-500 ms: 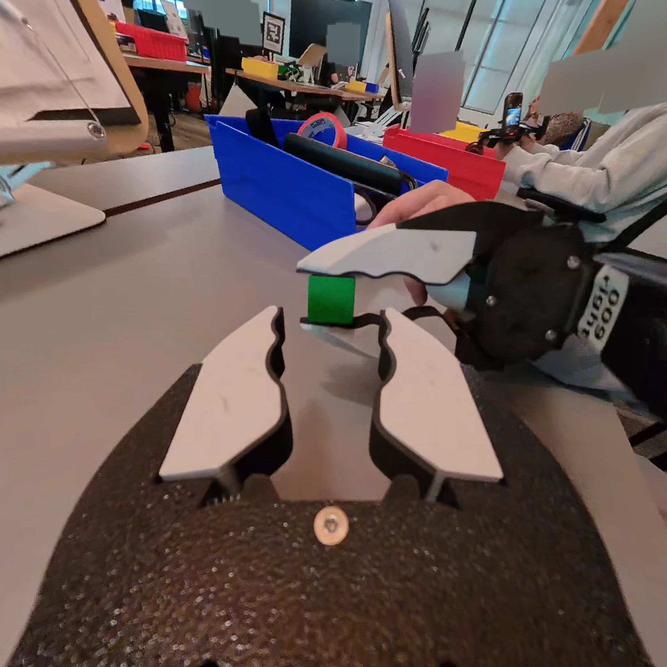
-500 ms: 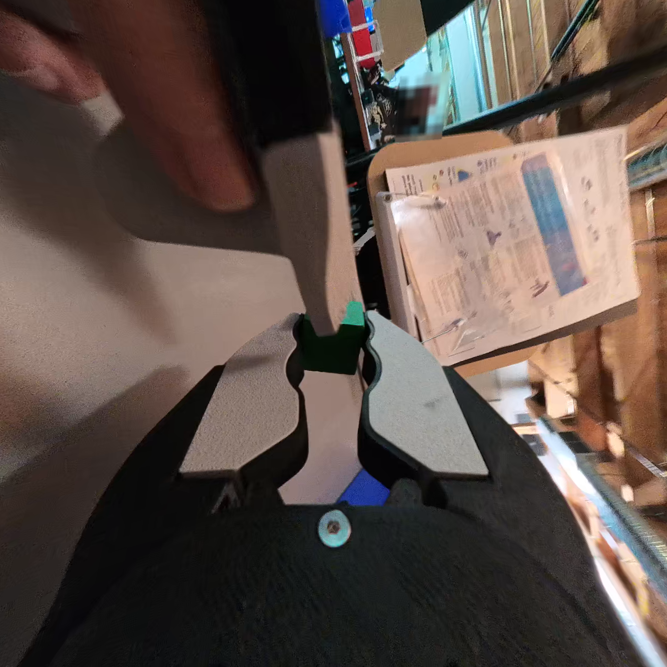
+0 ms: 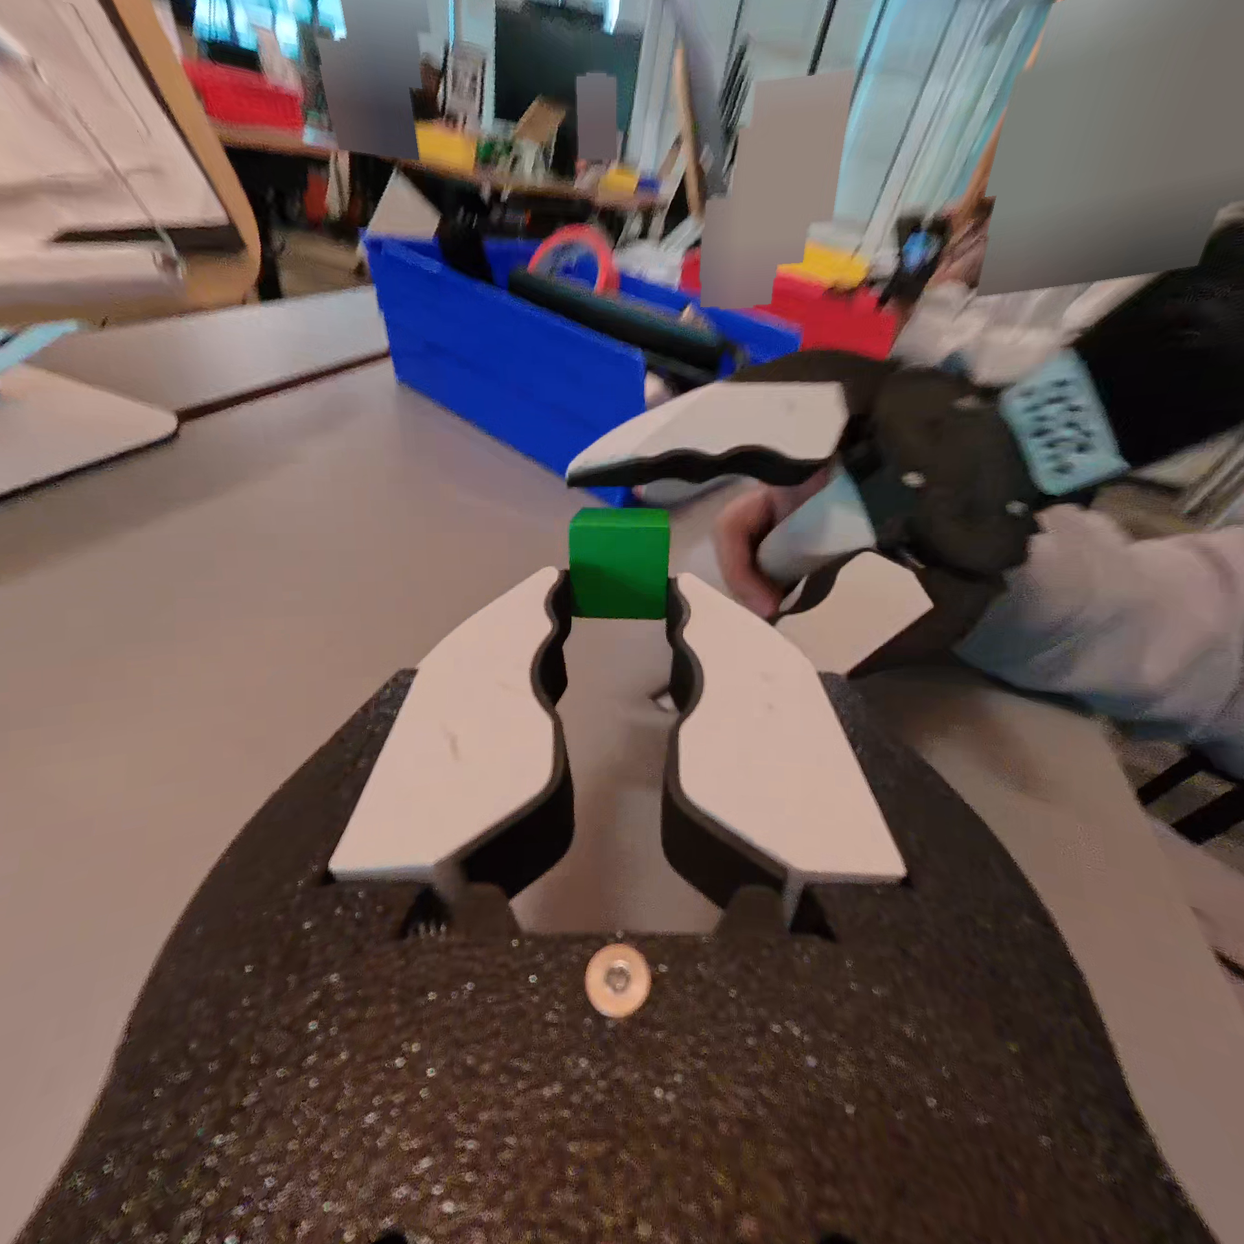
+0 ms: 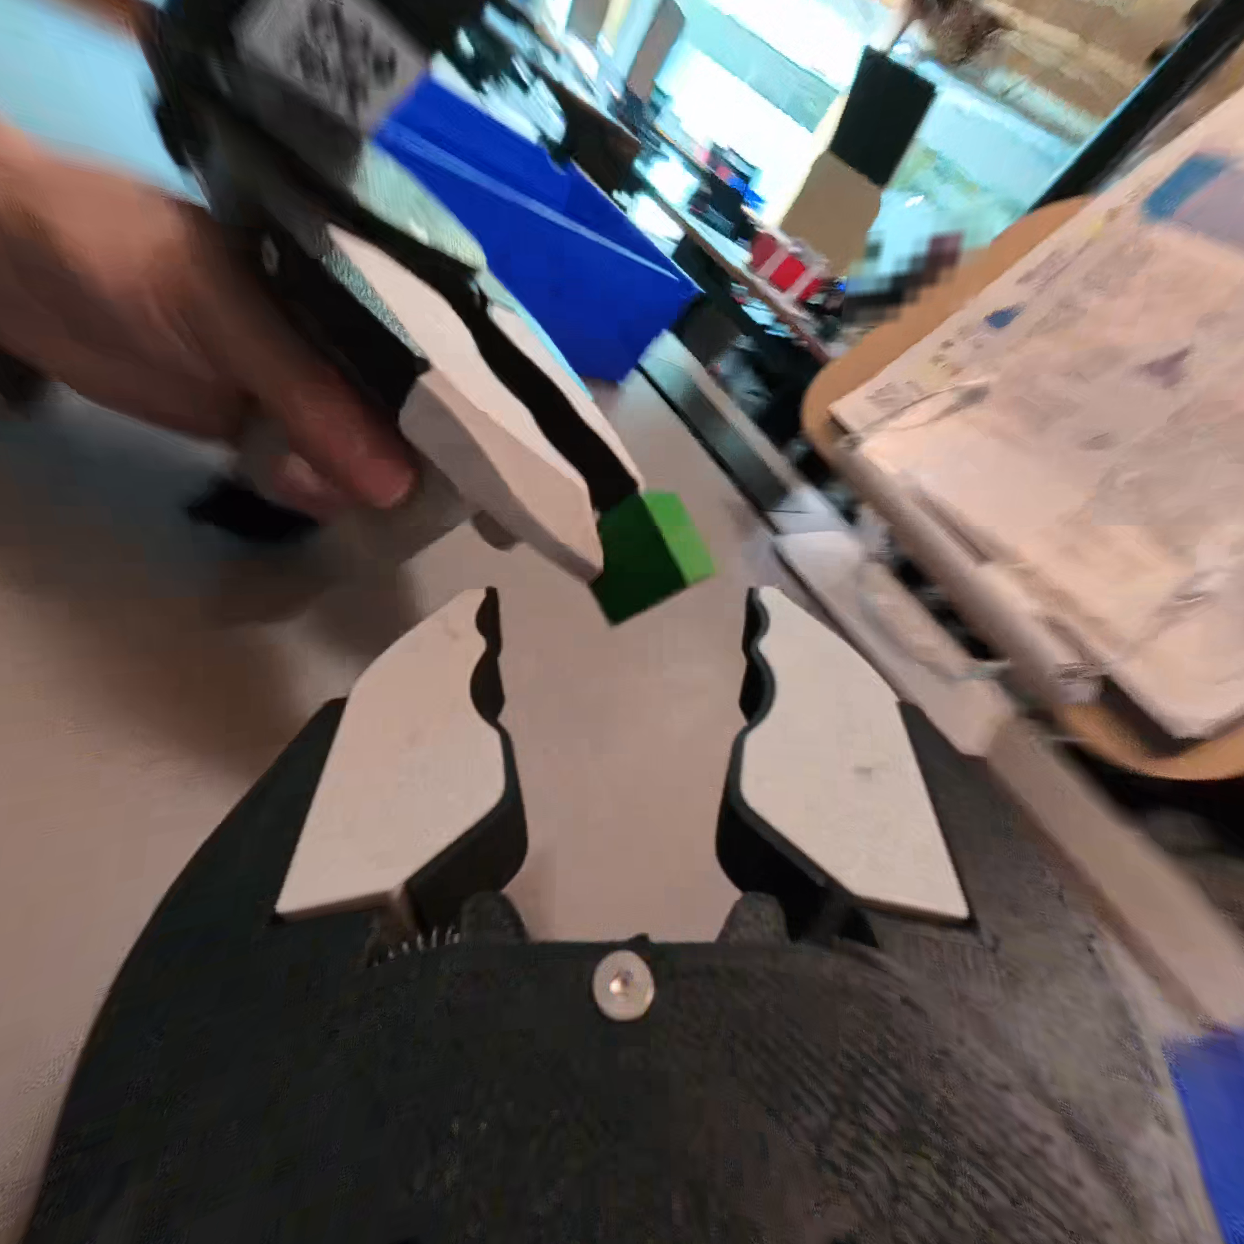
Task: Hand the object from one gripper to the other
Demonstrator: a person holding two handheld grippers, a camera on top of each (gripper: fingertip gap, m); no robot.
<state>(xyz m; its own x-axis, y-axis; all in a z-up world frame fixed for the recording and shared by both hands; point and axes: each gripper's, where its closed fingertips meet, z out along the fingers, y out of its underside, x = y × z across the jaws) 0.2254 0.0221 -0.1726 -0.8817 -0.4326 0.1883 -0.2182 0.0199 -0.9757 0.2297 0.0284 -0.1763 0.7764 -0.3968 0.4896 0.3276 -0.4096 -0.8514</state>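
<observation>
The left gripper (image 3: 619, 592) clamps a matte green cube (image 3: 618, 564) between the tips of its flat grey jaws above the smooth desk (image 3: 202, 606), while the right gripper (image 4: 618, 596) stands with jaws wide apart and empty, its view badly motion-blurred.

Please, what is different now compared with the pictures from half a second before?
The green cube changed owner. Earlier the right tongs gripped it and the left tongs were open around it. Now the left tongs are shut on the cube, and the right tongs have opened and drawn back from it. The blue bin and the table stayed as they were.
</observation>
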